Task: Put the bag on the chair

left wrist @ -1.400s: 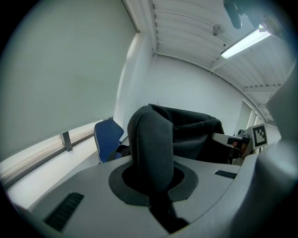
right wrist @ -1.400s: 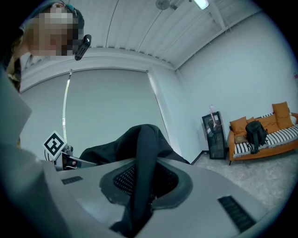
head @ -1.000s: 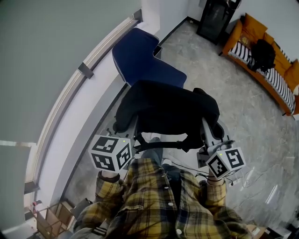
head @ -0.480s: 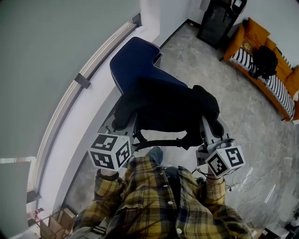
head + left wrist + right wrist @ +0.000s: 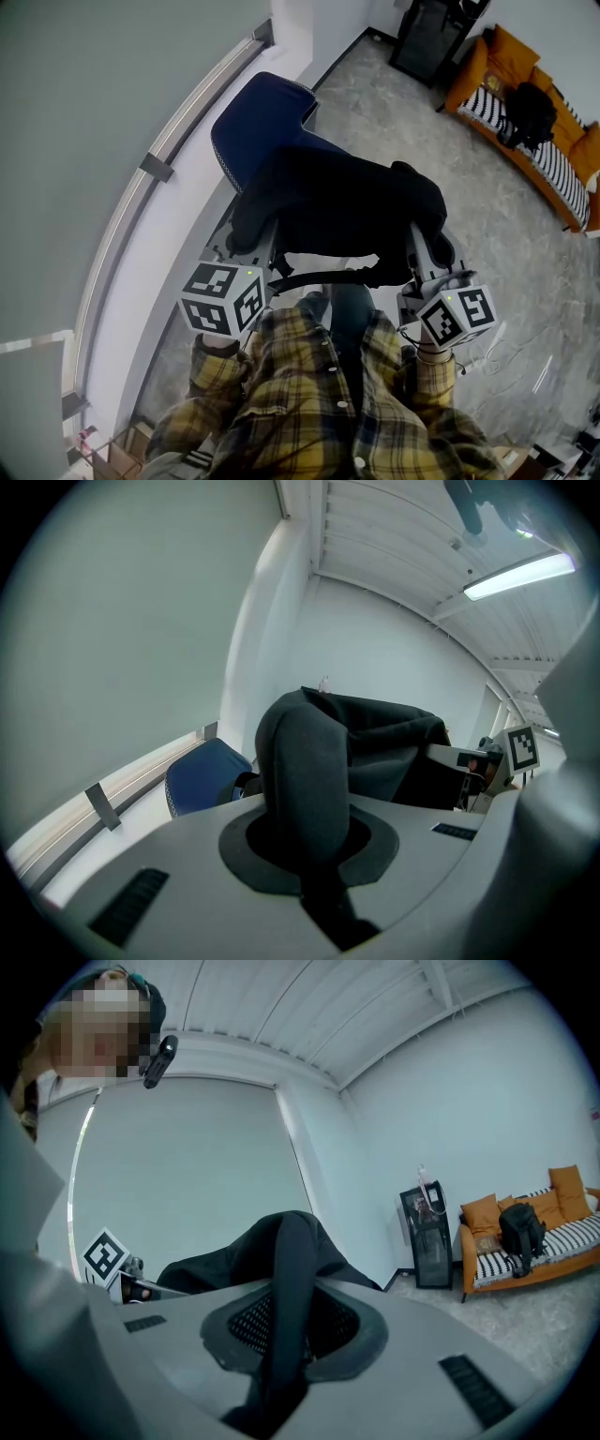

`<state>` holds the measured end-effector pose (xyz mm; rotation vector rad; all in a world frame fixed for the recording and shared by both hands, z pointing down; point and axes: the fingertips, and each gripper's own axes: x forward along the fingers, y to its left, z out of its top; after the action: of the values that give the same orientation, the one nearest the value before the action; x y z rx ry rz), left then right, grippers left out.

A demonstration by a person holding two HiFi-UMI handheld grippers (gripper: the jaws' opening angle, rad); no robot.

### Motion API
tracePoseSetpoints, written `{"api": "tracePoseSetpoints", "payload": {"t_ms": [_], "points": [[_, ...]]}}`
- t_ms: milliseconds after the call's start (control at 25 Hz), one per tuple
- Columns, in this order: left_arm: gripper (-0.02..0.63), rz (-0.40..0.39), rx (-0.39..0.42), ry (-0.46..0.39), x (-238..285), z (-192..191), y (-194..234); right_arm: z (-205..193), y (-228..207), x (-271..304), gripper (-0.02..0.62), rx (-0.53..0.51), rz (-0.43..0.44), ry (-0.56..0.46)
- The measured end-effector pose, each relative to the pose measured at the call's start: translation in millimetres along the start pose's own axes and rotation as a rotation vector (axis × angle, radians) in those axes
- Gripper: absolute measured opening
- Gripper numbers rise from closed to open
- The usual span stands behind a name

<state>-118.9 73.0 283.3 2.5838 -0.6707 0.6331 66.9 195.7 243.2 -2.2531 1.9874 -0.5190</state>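
A black bag (image 5: 337,214) hangs stretched between my two grippers, held in the air over the near edge of a blue chair (image 5: 258,131). My left gripper (image 5: 253,246) is shut on the bag's left side; in the left gripper view black fabric (image 5: 305,780) is pinched between the jaws. My right gripper (image 5: 424,253) is shut on the bag's right side, with a black fold (image 5: 286,1288) clamped between its jaws. A strap (image 5: 323,277) droops under the bag. The chair's seat is mostly hidden under the bag; its back shows in the left gripper view (image 5: 202,775).
A curved window wall with a rail (image 5: 164,150) runs along the left behind the chair. An orange sofa (image 5: 539,122) with a dark backpack (image 5: 527,111) stands at the right, a black cabinet (image 5: 427,37) at the far end. Cables (image 5: 506,352) lie on the floor.
Both grippers have carried the bag forward toward the chair; the bag now covers more of the blue seat. The grips have not changed.
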Motion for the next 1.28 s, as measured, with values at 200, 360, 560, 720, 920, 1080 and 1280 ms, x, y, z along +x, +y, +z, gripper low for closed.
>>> {"api": "tracePoseSetpoints", "payload": {"t_ms": [200,360,560,720,920,1080,1280], "points": [[0.040,0.010,-0.018,0.014,20,3,3,1,-17,19,0.063,-0.002,0.013,0.019],[0.038,0.043,-0.043,0.017,44,9,11,0,-36,47,0.063,0.005,0.043,0.046],[0.040,0.114,-0.081,0.010,81,27,25,8,-65,98,0.063,0.005,0.110,0.086],[0.040,0.170,-0.125,0.002,110,48,35,24,-88,143,0.063,-0.013,0.171,0.122],[0.040,0.246,-0.179,-0.029,134,69,48,42,-104,194,0.063,-0.043,0.267,0.149],[0.038,0.346,-0.250,-0.047,139,74,60,47,-104,235,0.063,-0.061,0.375,0.194],[0.039,0.444,-0.311,-0.052,142,74,69,43,-102,271,0.063,-0.074,0.476,0.256]]}}
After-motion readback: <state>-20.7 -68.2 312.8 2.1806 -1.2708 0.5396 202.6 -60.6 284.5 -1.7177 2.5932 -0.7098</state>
